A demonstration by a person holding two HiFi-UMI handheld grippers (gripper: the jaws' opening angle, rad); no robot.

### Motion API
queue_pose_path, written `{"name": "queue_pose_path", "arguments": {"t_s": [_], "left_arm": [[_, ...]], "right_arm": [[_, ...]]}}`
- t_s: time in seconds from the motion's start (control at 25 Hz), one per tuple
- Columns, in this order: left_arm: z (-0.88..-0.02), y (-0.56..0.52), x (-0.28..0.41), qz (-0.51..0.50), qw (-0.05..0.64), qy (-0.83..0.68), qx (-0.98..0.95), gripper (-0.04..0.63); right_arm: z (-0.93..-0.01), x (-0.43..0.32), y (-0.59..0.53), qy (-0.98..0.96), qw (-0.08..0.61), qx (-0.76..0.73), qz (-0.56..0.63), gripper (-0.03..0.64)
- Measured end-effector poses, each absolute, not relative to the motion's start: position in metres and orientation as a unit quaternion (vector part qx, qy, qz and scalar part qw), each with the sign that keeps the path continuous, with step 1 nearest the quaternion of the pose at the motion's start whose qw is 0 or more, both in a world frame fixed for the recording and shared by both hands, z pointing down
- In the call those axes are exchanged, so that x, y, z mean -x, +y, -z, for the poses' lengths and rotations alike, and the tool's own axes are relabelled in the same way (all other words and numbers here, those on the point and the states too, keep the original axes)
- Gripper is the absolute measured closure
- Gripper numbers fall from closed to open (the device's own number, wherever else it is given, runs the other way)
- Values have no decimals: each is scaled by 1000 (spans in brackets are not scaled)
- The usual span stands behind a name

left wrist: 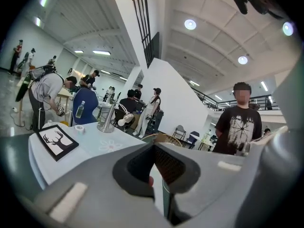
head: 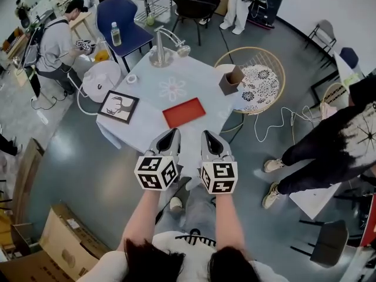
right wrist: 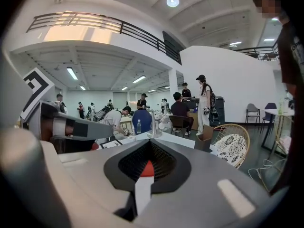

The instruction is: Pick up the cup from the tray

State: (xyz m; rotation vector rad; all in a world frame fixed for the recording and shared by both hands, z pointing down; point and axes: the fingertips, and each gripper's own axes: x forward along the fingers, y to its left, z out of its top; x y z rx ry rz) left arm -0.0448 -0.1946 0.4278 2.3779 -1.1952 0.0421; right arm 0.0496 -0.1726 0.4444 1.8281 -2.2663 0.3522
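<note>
Left tongs (head: pixel 172 134) and right tongs (head: pixel 210 136) both pinched together, empty. Red tray (head: pixel 184 112) lies ahead between them on the surface (head: pixel 197 75); no cup visible on it.

The left gripper (left wrist: pixel 153 148) has its jaws closed, with nothing between them. Beyond it, a framed deer picture (left wrist: pixel 57 141) lies on a white table (left wrist: pixel 92 150). A person (left wrist: pixel 237 129) stands at the right.

The person wears a white top (head: pixel 176 244) with dark print. The left gripper (head: pixel 170 135) and right gripper (head: pixel 210 137) are smooth grey shells with black-padded fingers (right wrist: pixel 164 164) and black-and-white marker cubes (head: pixel 156 172).
</note>
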Motion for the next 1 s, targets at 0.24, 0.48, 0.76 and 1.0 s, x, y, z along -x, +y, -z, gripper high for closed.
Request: {"name": "queue_pose_path", "arguments": {"t_s": [0.24,0.48,0.76,1.0], "left_arm": [[-414,-178,44,-17,220,-427,-877,595],[-410,-164,47,-20,210,-423,-881,595],[-409,-153,57,-18,206,-430,-879,595],[-411,-147,58,-28,200,-428,-881,595]], "right_arm": [[-430,-38,-161,-768,102,-622,-112,597],[-422,-33,-148,-767,97,-624,-109,597],[-423,-29,-133,-767,107,-624,-104,597],[-425,-24,-128,-769,114,-620,-103,597]]}}
